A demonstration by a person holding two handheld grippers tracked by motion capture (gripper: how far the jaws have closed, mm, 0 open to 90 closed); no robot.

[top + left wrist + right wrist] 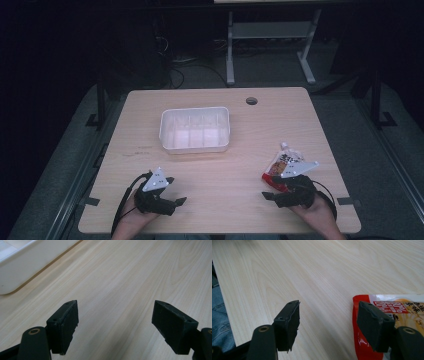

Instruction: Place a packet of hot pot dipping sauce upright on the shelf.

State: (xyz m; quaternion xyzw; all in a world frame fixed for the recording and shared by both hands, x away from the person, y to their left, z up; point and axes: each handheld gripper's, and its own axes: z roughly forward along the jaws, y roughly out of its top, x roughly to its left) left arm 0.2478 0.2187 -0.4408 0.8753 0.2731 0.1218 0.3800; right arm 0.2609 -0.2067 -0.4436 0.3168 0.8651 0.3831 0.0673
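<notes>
A red and white spouted food pouch (283, 166) lies flat near the table's right edge, spout pointing away. My right gripper (272, 188) rests just in front of it, open. In the right gripper view the pouch (409, 307) lies under and beyond the right-hand jaw, and bare wood shows between the jaws of the right gripper (329, 306). A white plastic tub (195, 129) stands at the table's middle. My left gripper (176, 191) rests at the front left, open. In its own view the left gripper (115, 307) spans bare wood, with the tub (25, 262) at the upper left.
A round cable hole (251, 100) sits near the table's far edge. A white desk frame (270, 32) stands on the floor beyond the table. The person's blue trousers (219, 315) show past the table's front edge.
</notes>
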